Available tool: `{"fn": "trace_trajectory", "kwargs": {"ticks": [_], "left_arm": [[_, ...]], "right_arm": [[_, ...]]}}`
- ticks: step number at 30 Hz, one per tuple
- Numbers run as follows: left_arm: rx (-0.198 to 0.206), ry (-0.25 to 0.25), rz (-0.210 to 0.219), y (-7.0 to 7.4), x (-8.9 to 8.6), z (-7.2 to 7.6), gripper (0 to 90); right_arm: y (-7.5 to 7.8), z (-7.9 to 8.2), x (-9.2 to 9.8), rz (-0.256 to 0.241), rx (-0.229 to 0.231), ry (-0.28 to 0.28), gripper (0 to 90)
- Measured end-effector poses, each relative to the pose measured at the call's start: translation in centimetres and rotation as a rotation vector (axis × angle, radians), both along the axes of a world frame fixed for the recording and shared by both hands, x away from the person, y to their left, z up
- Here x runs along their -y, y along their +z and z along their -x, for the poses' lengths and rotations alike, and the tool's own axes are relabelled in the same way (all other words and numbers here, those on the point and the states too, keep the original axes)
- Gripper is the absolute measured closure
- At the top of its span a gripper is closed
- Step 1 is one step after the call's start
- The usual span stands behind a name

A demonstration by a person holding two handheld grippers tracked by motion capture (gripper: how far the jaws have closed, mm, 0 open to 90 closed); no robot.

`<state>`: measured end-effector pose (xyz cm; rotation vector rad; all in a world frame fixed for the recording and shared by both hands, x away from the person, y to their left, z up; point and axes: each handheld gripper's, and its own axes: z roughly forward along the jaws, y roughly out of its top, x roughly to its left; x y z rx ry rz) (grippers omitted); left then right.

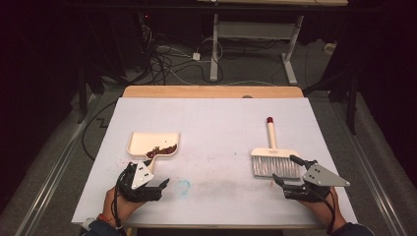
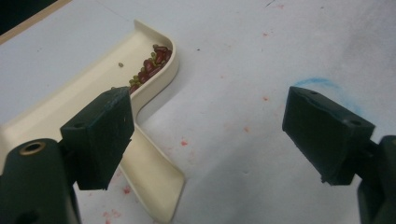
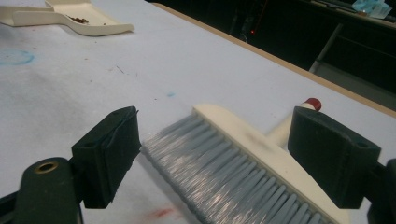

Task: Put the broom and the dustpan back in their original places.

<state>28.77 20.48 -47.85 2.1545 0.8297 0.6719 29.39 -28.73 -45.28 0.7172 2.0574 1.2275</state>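
both grippers (image 1: 149, 173) (image 1: 290, 169) gape beside dustpan (image 1: 142, 142) and brush (image 1: 273, 160).

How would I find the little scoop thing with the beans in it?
Look at the white table and go to its left side, just ahead of the left gripper. The cream dustpan lies there flat, with a small pile of red and green beans inside. The brush on the right has grey bristles and no beans.

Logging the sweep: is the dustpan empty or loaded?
Loaded: red and green beans sit piled against the dustpan's back wall.
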Motion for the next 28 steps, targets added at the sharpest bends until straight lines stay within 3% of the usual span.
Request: {"fn": "trace_trajectory", "kwargs": {"ticks": [6,10,21,28], "left_arm": [[0.000,-0.007,-0.018,0.0,0.2,0.1,16.2],[0.002,-0.003,-0.008,0.1,0.2,-0.1,16.2],[-0.037,0.016,0.035,-0.2,-0.5,-0.3,16.2],[-0.031,0.029,0.048,-0.2,-0.8,0.0,16.1]], "right_arm": [[0.2,0.0,0.0,-0.012,0.008,-0.005,17.5],[0.2,-0.1,-0.2,-0.001,0.016,0.007,17.5],[0.1,-1.1,-0.3,-0.012,-0.002,-0.001,17.5],[0.4,-1.6,-0.7,-0.016,0.012,-0.007,17.5]]}}
